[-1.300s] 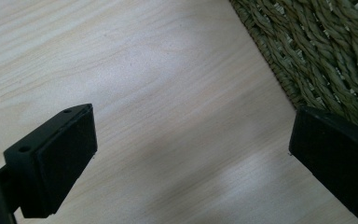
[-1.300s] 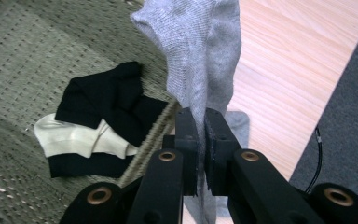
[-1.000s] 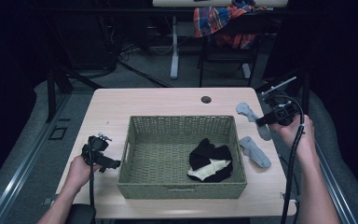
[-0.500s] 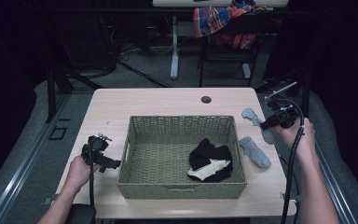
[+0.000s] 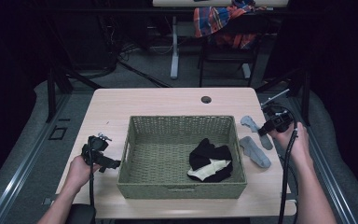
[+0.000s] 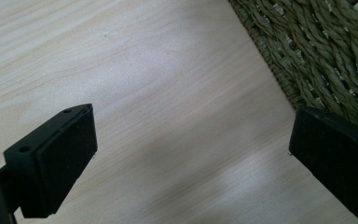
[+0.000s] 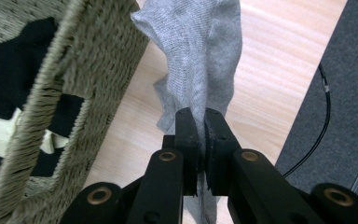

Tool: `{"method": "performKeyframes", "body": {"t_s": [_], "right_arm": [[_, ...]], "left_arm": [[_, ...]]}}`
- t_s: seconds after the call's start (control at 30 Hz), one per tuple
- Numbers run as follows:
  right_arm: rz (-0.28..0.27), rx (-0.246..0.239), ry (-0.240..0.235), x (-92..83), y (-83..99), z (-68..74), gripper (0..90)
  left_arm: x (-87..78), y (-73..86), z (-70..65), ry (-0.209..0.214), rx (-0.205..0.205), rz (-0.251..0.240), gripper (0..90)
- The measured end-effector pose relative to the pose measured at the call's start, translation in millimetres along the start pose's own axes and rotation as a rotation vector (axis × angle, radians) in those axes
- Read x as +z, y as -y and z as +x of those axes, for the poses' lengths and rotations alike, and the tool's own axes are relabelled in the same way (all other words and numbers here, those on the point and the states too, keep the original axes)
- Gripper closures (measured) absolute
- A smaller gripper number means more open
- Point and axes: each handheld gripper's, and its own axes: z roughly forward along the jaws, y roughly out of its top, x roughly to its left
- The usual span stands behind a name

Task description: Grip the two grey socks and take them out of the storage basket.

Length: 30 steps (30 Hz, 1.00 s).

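We've got the right gripper (image 7: 200,140) clamped tight on a grey sock (image 7: 205,56), hanging just right of the basket (image 5: 182,122), long axis dangling toward the table

The lower end of the thin grey knit sock (image 7: 200,56) is hidden between the closed black jaws of the right gripper (image 7: 200,140), and its top is cut off by the upper edge of the right gripper view. The near wall of the woven green-tan rectangular basket (image 7: 70,74) is blurred there. The black garment (image 7: 14,84) and cream cloth (image 7: 0,130) inside are partly hidden by that wall. In the left gripper view, the right-hand jaw is cut off by the picture's edge.
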Motion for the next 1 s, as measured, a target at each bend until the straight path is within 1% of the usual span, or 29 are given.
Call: {"method": "performKeyframes", "body": {"t_s": [0.1, 0.2, 0.3, 0.37, 0.4, 0.43, 0.47, 0.5, 0.53, 0.57, 0.6, 0.63, 0.67, 0.7, 0.73, 0.8, 0.87, 0.93, 0.97, 1.0], "right_arm": [[0.015, 0.001, 0.007, 8.8, -0.1, 0.5, 86.2], [0.041, -0.001, 0.008, 21.4, -0.5, 2.0, 86.2], [0.078, -0.014, 0.009, 34.3, -0.8, 1.9, 86.2], [0.086, -0.017, 0.010, 41.8, -0.1, 0.7, 86.2], [0.088, -0.013, 0.020, 45.1, 0.5, 1.1, 86.2], [0.082, -0.001, 0.015, 50.0, 1.5, 1.6, 86.2], [0.090, -0.006, 0.014, 53.3, 1.7, 1.6, 86.1], [0.108, -0.020, 0.000, 55.4, 1.3, 0.9, 86.1], [0.096, -0.007, 0.000, 58.9, 2.1, 2.4, 86.0], [0.111, -0.017, -0.013, 60.5, 1.3, 2.0, 85.9], [0.107, -0.010, -0.007, 62.7, 1.7, 3.0, 85.2], [0.108, -0.015, -0.013, 63.4, 1.6, 2.6, 83.4], [0.111, -0.025, -0.017, 63.0, 0.9, 2.2, 79.2], [0.096, -0.016, -0.023, 63.8, 1.4, 2.7, 77.2], [0.094, -0.021, -0.024, 63.9, 1.2, 2.8, 74.9], [0.088, -0.022, -0.018, 62.6, 0.7, 3.4, 65.1], [0.078, -0.034, -0.030, 60.0, 0.5, 2.7, 56.4], [0.064, -0.041, -0.023, 54.2, 0.3, 1.6, 44.7], [0.036, -0.033, -0.030, 52.1, 1.4, 1.3, 39.7], [0.023, -0.043, -0.039, 48.3, 1.6, -0.3, 35.8]], "left_arm": [[0.1, 0.0, 0.2, 0.000, 0.000, 0.000, 1.1], [0.0, 0.0, 0.1, 0.000, 0.001, 0.000, 1.0], [-0.2, 0.1, 0.0, 0.000, 0.000, -0.001, 1.1], [0.0, 0.1, 0.1, 0.000, -0.001, 0.000, 1.1], [0.1, 0.0, 0.1, 0.000, 0.000, 0.001, 1.1], [0.3, 0.0, 0.0, 0.000, -0.001, 0.000, 1.1], [0.2, -0.1, -0.2, 0.000, -0.001, 0.000, 1.1], [0.2, -0.2, -0.2, 0.000, 0.001, -0.001, 1.1], [0.1, -0.2, -0.3, 0.000, 0.002, -0.002, 1.1], [0.0, -0.1, -0.3, 0.000, 0.000, -0.001, 1.1], [0.0, 0.0, -0.1, 0.000, 0.000, 0.000, 1.1], [0.1, 0.0, 0.1, 0.000, 0.000, 0.000, 1.0], [0.2, 0.1, 0.2, -0.001, -0.001, 0.001, 1.1], [0.2, 0.1, 0.2, -0.001, -0.001, 0.000, 1.1], [0.2, 0.0, 0.1, 0.000, -0.001, 0.001, 1.1], [0.4, -0.1, -0.3, -0.001, -0.001, -0.001, 1.1], [-0.1, -0.2, -0.3, -0.001, 0.000, -0.002, 1.1], [-0.5, -0.1, -0.2, -0.001, -0.002, -0.004, 1.1], [-0.7, -0.1, 0.0, 0.000, -0.002, -0.002, 1.1], [-0.7, 0.0, -0.1, 0.000, -0.002, -0.002, 1.1]]}}
